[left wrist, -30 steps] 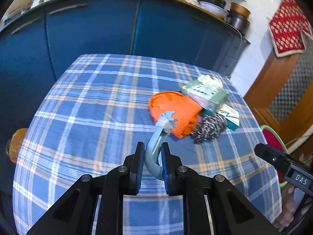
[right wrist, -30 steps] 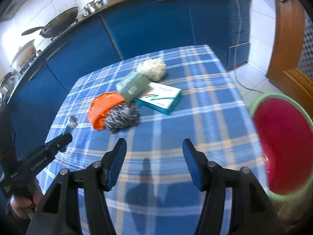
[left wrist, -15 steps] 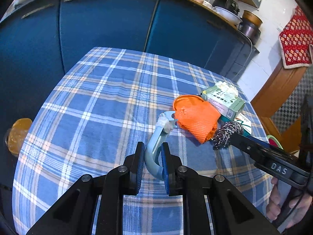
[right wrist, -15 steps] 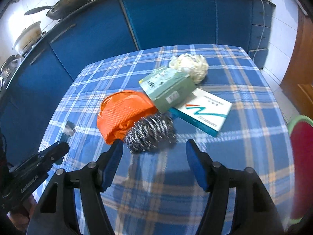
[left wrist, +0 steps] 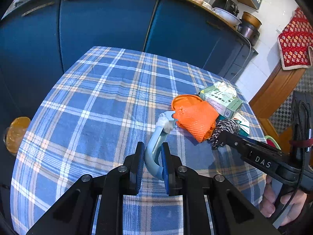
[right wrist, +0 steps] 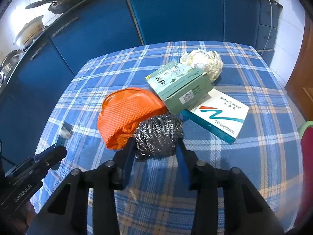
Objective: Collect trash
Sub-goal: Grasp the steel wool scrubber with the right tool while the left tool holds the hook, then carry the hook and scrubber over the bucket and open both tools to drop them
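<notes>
My left gripper [left wrist: 151, 156] is shut on a curved light-blue plastic piece [left wrist: 154, 148] with white fluff at its tip, held above the checked tablecloth [left wrist: 97, 117]. My right gripper [right wrist: 156, 148] is open, its fingers on either side of a steel wool scourer [right wrist: 158, 135], which also shows in the left wrist view [left wrist: 225, 130]. Beside the scourer lie an orange glove [right wrist: 127, 113], a green carton [right wrist: 180, 86], a white and teal capsule box [right wrist: 219, 115] and a crumpled paper ball [right wrist: 203, 60]. The left gripper shows at the lower left of the right wrist view [right wrist: 58, 150].
A red bin with a green rim [right wrist: 305, 156] stands off the table's right edge. Blue kitchen cabinets [left wrist: 107, 23] run behind the table, with pans on the counter [right wrist: 64, 2]. A wooden door frame [left wrist: 273, 92] is at the right.
My right gripper has moved forward and down to the trash pile; its fingers now flank the scourer. The left gripper still holds the blue piece and has shifted slightly.
</notes>
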Demonstrator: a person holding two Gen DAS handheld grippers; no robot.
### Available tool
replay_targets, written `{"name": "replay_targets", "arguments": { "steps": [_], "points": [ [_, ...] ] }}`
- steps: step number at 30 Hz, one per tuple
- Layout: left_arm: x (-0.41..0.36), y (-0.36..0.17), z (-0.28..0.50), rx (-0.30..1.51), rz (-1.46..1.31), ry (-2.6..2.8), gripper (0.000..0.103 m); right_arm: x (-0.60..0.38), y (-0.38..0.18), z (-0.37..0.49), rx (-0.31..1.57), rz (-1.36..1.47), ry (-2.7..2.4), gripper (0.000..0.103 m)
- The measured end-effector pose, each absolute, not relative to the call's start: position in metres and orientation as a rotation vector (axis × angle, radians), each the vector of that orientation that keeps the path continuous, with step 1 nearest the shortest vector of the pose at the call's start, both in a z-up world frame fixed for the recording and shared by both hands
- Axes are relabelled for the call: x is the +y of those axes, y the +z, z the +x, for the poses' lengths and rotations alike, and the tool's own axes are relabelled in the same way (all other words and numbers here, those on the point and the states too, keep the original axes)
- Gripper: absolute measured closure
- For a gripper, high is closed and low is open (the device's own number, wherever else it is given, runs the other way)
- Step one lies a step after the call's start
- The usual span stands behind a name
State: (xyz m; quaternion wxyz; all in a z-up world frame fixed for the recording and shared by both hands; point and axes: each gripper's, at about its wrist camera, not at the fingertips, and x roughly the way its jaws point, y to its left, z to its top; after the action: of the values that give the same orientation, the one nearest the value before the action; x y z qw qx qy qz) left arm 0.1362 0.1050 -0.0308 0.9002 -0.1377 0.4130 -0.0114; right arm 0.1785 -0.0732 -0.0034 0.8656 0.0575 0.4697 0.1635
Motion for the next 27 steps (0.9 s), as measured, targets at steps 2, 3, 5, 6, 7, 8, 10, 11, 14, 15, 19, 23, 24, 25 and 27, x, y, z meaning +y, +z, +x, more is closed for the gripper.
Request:
{"name": "replay_targets", "arguments": {
  "steps": [2, 3, 5, 6, 7, 8, 10, 11, 14, 15, 19, 23, 24, 25, 27],
  "points": [
    [0.103, -0.028, 0.134, 0.850, -0.284, -0.029, 0.086, -0.075, -0.001, 0.176, 0.979, 0.123, 0.345, 0.068],
    [0.102, -0.027, 0.133, 0.847, -0.282, -0.032, 0.086, -0.077, 0.001, 0.174, 0.977, 0.126, 0.346, 0.069],
    [0.099, -0.024, 0.132, 0.841, -0.279, -0.040, 0.086, -0.081, 0.003, 0.169, 0.969, 0.137, 0.346, 0.070],
    [0.097, -0.022, 0.131, 0.838, -0.276, -0.044, 0.086, -0.082, 0.004, 0.168, 0.967, 0.142, 0.347, 0.070],
    [0.095, -0.020, 0.130, 0.835, -0.272, -0.049, 0.086, -0.084, 0.006, 0.165, 0.963, 0.148, 0.348, 0.070],
    [0.094, -0.019, 0.130, 0.833, -0.270, -0.053, 0.086, -0.087, 0.009, 0.161, 0.958, 0.153, 0.346, 0.070],
    [0.089, -0.016, 0.129, 0.830, -0.263, -0.064, 0.086, -0.092, 0.013, 0.156, 0.948, 0.166, 0.343, 0.070],
    [0.086, -0.015, 0.128, 0.829, -0.260, -0.068, 0.086, -0.094, 0.015, 0.153, 0.945, 0.170, 0.342, 0.070],
    [0.077, -0.010, 0.126, 0.824, -0.252, -0.089, 0.086, -0.103, 0.022, 0.144, 0.928, 0.187, 0.337, 0.070],
    [0.074, -0.008, 0.126, 0.822, -0.249, -0.096, 0.086, -0.106, 0.024, 0.140, 0.923, 0.193, 0.333, 0.070],
    [0.063, -0.003, 0.124, 0.818, -0.242, -0.130, 0.086, -0.121, 0.032, 0.126, 0.906, 0.220, 0.318, 0.070],
    [0.047, 0.001, 0.121, 0.822, -0.238, -0.176, 0.086, -0.137, 0.040, 0.113, 0.882, 0.242, 0.297, 0.070],
    [0.042, 0.002, 0.120, 0.823, -0.234, -0.185, 0.086, -0.142, 0.042, 0.109, 0.876, 0.247, 0.289, 0.070],
    [0.038, 0.003, 0.120, 0.822, -0.230, -0.194, 0.086, -0.146, 0.043, 0.106, 0.872, 0.252, 0.283, 0.070],
    [0.030, 0.006, 0.119, 0.822, -0.222, -0.213, 0.086, -0.155, 0.047, 0.099, 0.860, 0.268, 0.269, 0.070]
  ]
}}
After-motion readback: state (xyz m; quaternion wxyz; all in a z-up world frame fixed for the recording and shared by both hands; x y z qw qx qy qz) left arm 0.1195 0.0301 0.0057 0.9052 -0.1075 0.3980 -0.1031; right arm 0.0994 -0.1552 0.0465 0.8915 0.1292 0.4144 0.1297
